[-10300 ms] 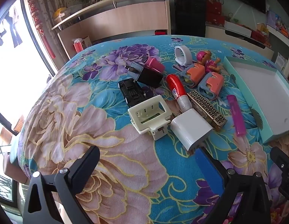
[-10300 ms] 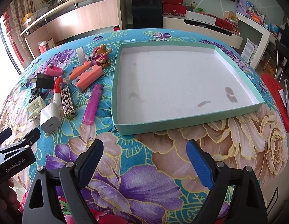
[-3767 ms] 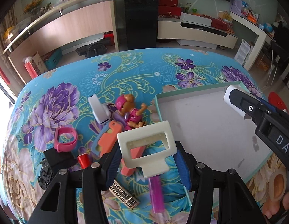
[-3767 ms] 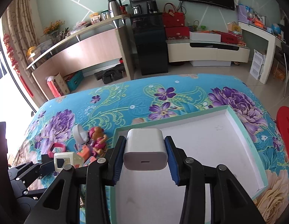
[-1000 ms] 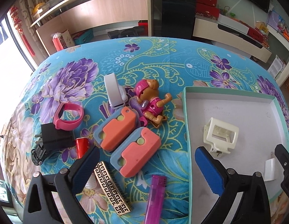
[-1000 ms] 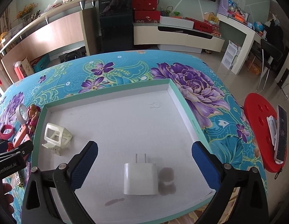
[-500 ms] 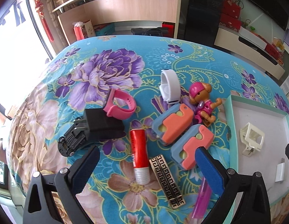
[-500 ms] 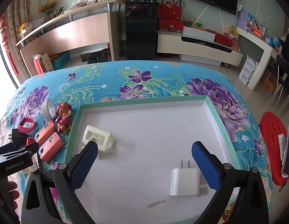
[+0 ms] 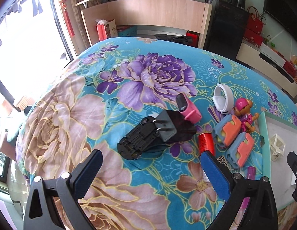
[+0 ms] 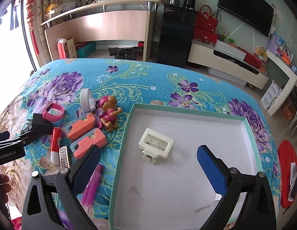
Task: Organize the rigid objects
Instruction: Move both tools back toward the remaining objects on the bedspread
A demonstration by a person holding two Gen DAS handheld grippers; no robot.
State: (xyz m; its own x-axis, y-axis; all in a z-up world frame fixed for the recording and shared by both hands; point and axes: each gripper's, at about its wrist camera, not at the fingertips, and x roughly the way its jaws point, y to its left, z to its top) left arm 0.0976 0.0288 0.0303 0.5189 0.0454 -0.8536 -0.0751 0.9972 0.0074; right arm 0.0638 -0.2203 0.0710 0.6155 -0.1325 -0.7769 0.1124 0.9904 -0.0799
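My left gripper (image 9: 151, 172) is open just short of an upside-down black toy car (image 9: 139, 141), which leans against a black charger (image 9: 175, 128). To their right lie a pink watch (image 9: 188, 109), a white band (image 9: 223, 99), a toy pup (image 9: 244, 113), two orange-and-grey cases (image 9: 240, 149), a red tube (image 9: 206, 141) and a gold patterned lighter (image 10: 64, 157). My right gripper (image 10: 148, 170) is open over the front left of the green-rimmed tray (image 10: 119, 153). The tray holds a cream holder (image 10: 156, 145) and a white charger (image 10: 217, 195), mostly hidden behind my right finger.
A purple lighter (image 10: 93, 184) lies beside the tray's left wall. The floral cloth drops away at the left edge near the window. A red stool (image 10: 288, 172) stands to the right of the table, and shelves and cabinets line the far wall.
My left gripper has swung left and closer to the black car and charger. My right gripper has shifted left, so the tray's left wall and the loose items show more.
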